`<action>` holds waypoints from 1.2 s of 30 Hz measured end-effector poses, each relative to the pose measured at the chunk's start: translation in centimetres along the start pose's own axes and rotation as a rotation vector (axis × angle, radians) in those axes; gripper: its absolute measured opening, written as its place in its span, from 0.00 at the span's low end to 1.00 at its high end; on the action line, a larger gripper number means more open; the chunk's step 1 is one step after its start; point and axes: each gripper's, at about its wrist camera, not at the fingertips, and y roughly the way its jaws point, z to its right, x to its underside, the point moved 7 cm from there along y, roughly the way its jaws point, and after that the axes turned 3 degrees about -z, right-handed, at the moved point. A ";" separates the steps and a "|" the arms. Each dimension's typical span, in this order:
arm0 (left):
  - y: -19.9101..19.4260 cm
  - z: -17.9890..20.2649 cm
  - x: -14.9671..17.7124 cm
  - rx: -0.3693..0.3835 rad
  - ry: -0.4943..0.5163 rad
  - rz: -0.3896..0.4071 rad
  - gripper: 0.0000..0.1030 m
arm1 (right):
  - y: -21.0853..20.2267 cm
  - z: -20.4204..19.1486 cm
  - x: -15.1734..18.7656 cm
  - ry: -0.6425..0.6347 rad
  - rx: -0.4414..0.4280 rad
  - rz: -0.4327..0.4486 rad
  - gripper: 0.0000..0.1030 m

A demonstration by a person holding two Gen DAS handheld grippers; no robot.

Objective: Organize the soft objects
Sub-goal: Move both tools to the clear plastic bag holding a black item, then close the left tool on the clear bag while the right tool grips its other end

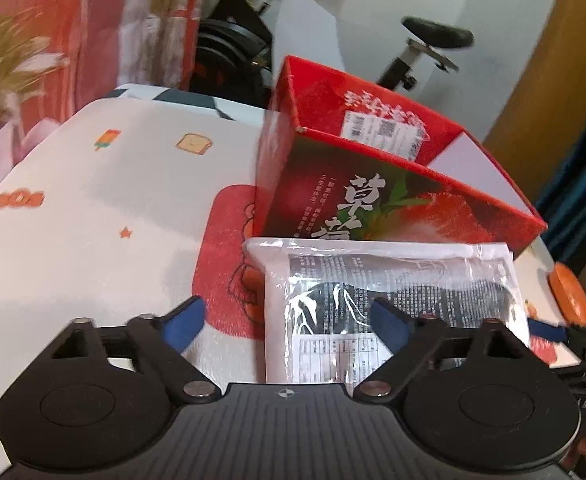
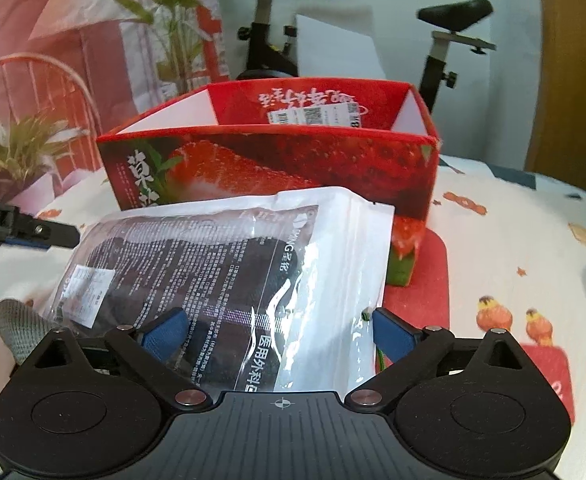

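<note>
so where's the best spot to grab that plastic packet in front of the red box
Probably the packet by its near short edge, coming from the near side: it lies flat against the red box, blocking its far end, and the right gripper already straddles the near end, jaws open.

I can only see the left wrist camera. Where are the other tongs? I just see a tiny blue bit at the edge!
Observer: The right tongs are open and low over the plastic packet, which lies between their blue fingers.
Operator: Is anything hiding next to the packet on that side?
Observer: Yes, a grey mesh thing lies by the packet's near left corner. I can't tell what it is.
Operator: What's on the other side of the red box?
Observer: Right of the red box, the tablecloth has little printed birds on it.
</note>
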 end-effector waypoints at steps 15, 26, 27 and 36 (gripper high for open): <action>2.0 -0.5 -0.9 0.081 0.084 -0.093 0.68 | -0.9 1.0 -2.0 -0.081 0.000 -0.010 0.91; 3.7 0.4 -0.9 0.111 0.123 -0.140 0.68 | 1.7 0.8 -2.9 -0.047 -0.107 -0.093 0.86; 3.7 0.4 -0.9 0.112 0.125 -0.140 0.67 | 1.8 0.9 -3.0 -0.043 -0.117 -0.106 0.85; 4.2 0.8 -0.7 0.142 0.135 -0.180 0.62 | 1.8 -0.1 -3.4 -0.096 -0.129 -0.147 0.78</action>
